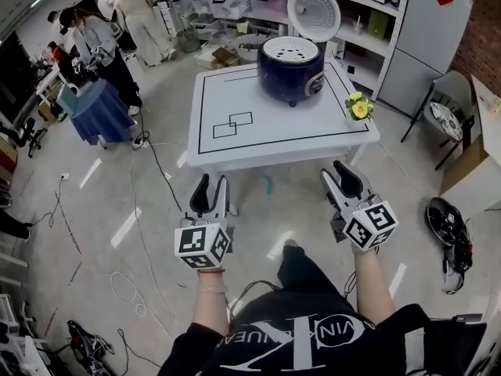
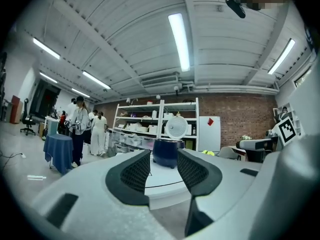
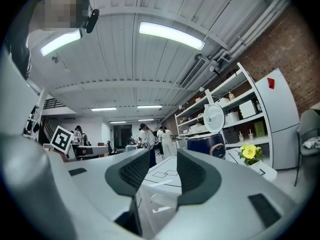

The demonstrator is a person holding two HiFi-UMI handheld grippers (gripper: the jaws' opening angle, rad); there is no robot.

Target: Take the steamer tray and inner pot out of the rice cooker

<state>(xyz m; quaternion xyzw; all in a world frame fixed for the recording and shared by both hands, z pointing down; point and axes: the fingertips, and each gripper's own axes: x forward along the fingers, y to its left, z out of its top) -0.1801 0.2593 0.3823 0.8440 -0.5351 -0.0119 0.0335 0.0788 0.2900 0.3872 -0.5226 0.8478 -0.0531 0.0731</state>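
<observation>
Workshop table (image 1: 266,131) carries the lid-up rice cooker (image 1: 290,69) at twelve o'clock. Left claw (image 1: 214,183) and right claw (image 1: 335,175) gape empty, well short; the reach comes next.

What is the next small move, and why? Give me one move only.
Probably carry both grippers forward over the table toward the rice cooker. Its lid stands open and the white steamer tray sits exposed in its top, but the left gripper and right gripper are short of the table's near edge, jaws apart and empty.
</observation>
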